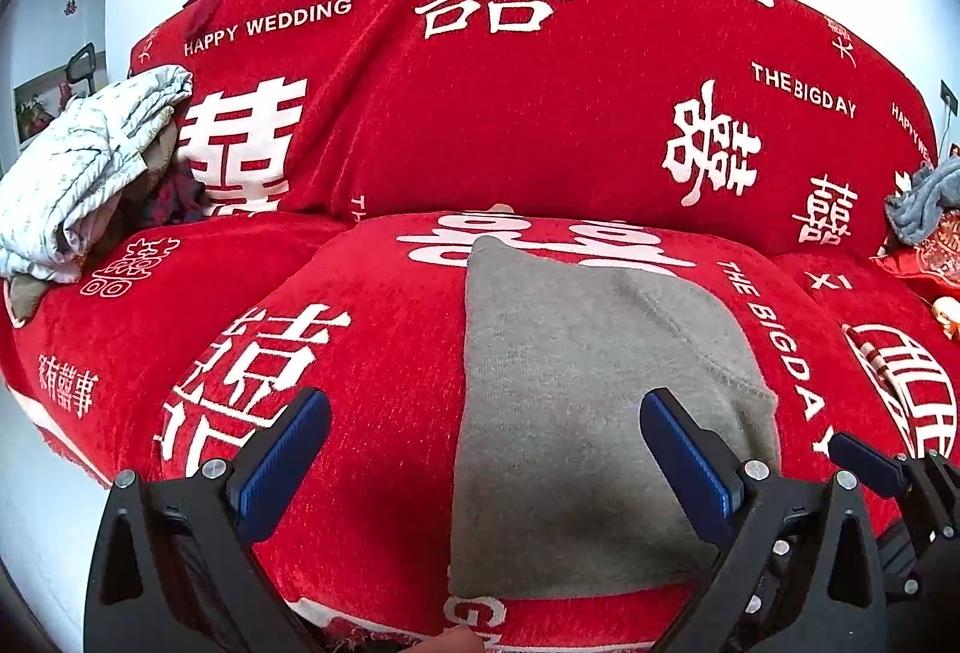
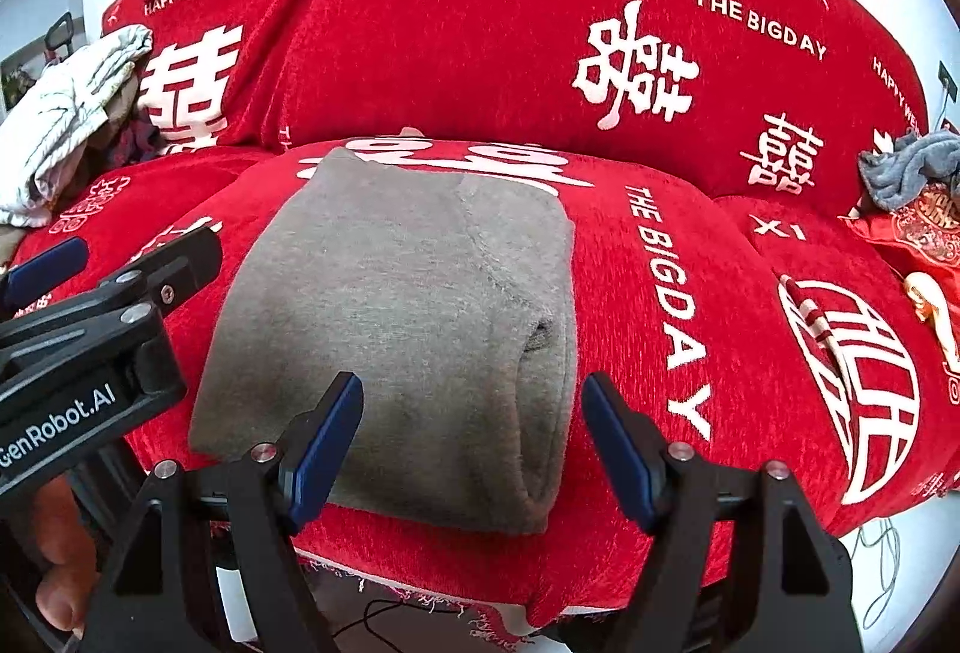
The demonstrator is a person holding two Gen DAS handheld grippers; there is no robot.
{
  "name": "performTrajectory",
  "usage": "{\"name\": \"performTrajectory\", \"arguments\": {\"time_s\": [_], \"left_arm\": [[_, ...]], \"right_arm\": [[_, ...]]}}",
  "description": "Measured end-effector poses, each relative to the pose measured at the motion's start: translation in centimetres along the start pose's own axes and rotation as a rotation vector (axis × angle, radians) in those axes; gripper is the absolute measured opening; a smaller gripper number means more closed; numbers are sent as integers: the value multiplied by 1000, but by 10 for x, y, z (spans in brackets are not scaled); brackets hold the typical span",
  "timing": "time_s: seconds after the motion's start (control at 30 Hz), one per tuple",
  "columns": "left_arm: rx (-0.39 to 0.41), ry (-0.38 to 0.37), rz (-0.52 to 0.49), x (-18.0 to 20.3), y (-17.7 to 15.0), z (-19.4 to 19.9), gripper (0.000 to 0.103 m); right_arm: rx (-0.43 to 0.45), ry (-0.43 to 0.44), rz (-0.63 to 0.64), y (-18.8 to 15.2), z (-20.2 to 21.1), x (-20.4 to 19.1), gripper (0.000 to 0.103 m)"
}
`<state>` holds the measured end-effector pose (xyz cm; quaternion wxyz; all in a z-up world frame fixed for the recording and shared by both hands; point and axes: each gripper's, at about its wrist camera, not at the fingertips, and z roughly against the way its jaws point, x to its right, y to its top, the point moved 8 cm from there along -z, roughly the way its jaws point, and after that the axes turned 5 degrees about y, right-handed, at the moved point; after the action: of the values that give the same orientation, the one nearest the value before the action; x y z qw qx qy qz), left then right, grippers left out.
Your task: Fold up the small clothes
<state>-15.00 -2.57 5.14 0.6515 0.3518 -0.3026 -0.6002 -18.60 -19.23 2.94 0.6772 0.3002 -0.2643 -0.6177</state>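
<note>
- Grey knit garment (image 2: 396, 317): lies folded flat on the middle seat cushion of the red-covered sofa (image 2: 690, 473), directly ahead of and partly between the right gripper's (image 2: 474, 443) fingertips.
- Long axis: runs away from the fingers, from the cushion's front edge toward the backrest; rolled fold edge on the right-hand side, just inside the right pad.
- Near hem: sits between the two blue pads in the right wrist view, touching neither as far as can be told.
- Right gripper: jaws spread wide, nothing pinched; centred over the garment's near right corner, so judged the nearer of the two to the fold edge.
- Left gripper (image 1: 486, 449): jaws likewise spread and empty; left finger (image 1: 288, 449) over bare red cover, right finger over grey cloth, so straddling the garment's left edge.
- From the left wrist view: garment ahead and offset toward the right pad; right gripper's fingertip visible just beyond, at the far right.
- Judgement: any further fold would likely turn on taking the near hem and carrying it along the long axis toward the backrest.
- Farther out: pale quilted bundle (image 1: 78, 173) well to the left of the fingers, grey towel (image 2: 906, 167) well to the right, both apart from the garment.
</note>
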Motion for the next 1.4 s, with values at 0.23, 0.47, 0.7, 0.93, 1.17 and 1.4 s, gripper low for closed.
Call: {"name": "performTrajectory", "arguments": {"time_s": [0.23, 0.47, 0.7, 0.93, 1.17, 1.4], "left_arm": [[6, 9, 13, -7, 3, 4, 103], [12, 4, 35, -16, 7, 9, 103], [16, -11, 46, -18, 9, 13, 103], [16, -15, 60, -21, 10, 16, 103], [29, -14, 71, -25, 12, 21, 103], [20, -16, 73, -24, 11, 20, 103]], "right_arm": [[8, -13, 17, 0, 6, -5, 78], [16, -18, 37, 3, 11, -11, 78], [28, -26, 55, 5, 18, -16, 78], [34, -34, 58, 5, 23, -20, 78], [37, -38, 62, 6, 26, -25, 78], [34, -36, 70, 5, 25, -29, 78]]}}
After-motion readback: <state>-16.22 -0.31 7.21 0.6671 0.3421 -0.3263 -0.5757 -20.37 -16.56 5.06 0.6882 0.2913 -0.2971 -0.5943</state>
